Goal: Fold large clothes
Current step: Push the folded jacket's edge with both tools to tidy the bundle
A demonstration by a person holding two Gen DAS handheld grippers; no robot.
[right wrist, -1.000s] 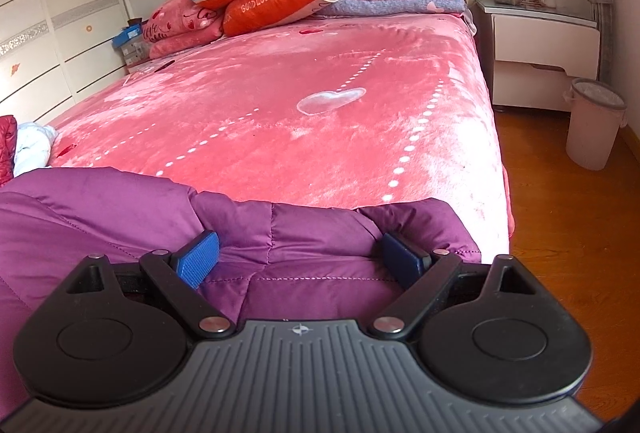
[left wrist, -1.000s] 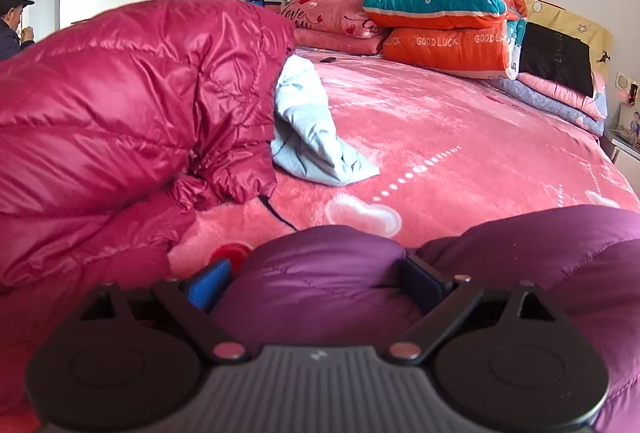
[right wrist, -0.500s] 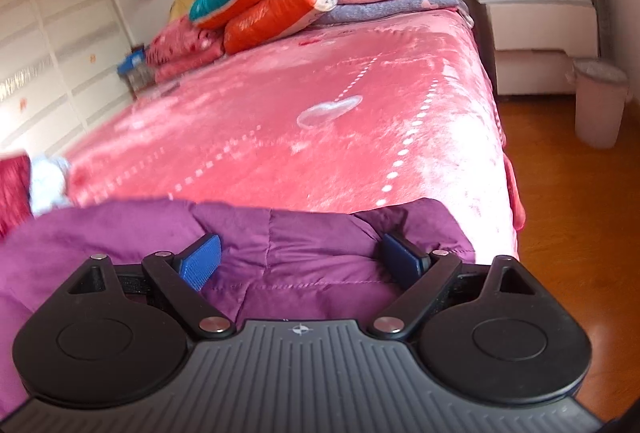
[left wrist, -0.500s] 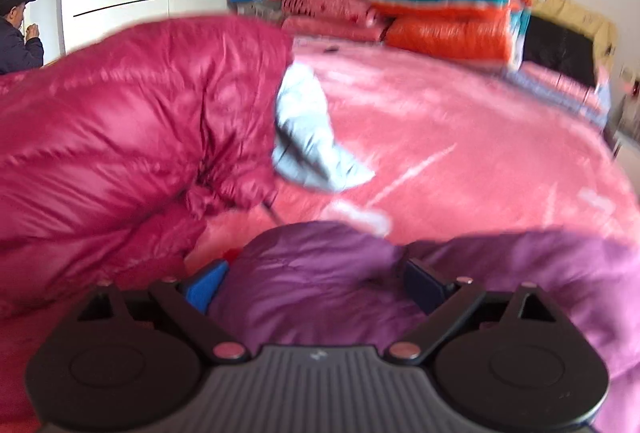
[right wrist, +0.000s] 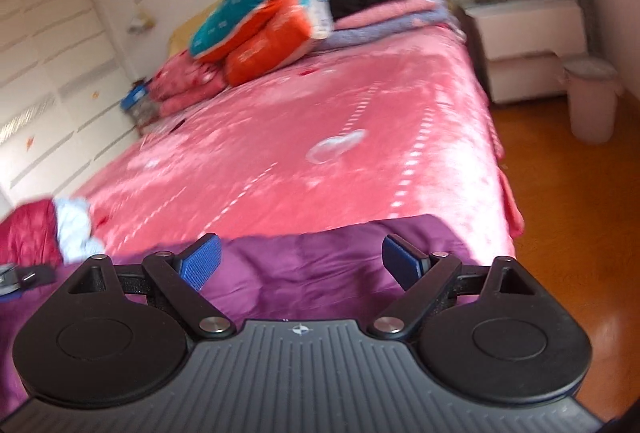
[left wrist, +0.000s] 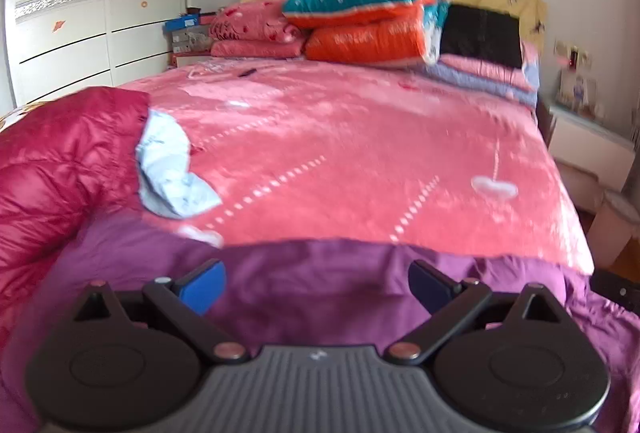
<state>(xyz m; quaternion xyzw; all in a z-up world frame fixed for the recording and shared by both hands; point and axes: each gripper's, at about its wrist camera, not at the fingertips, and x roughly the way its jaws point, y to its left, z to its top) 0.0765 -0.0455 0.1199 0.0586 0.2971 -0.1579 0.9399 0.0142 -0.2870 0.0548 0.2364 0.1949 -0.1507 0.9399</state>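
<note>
Folding has hardly begun, I judge: the puffy purple quilted coat [left wrist: 320,285] lies spread, unfolded, across the near end of the pink fleece-covered bed [left wrist: 360,153], while the left tongs [left wrist: 316,287] and right tongs [right wrist: 301,259] both gape released over its edge.

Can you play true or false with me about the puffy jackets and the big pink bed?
1. The purple jacket lies in front of both grippers. True.
2. The red jacket sits on the bed's right side. False: it is at the left, beside a light blue cloth.
3. The left gripper has its fingers spread wide. True.
4. The bed cover is green. False: it is pink.
5. The bin stands on the bed. False: it stands on the floor.
</note>
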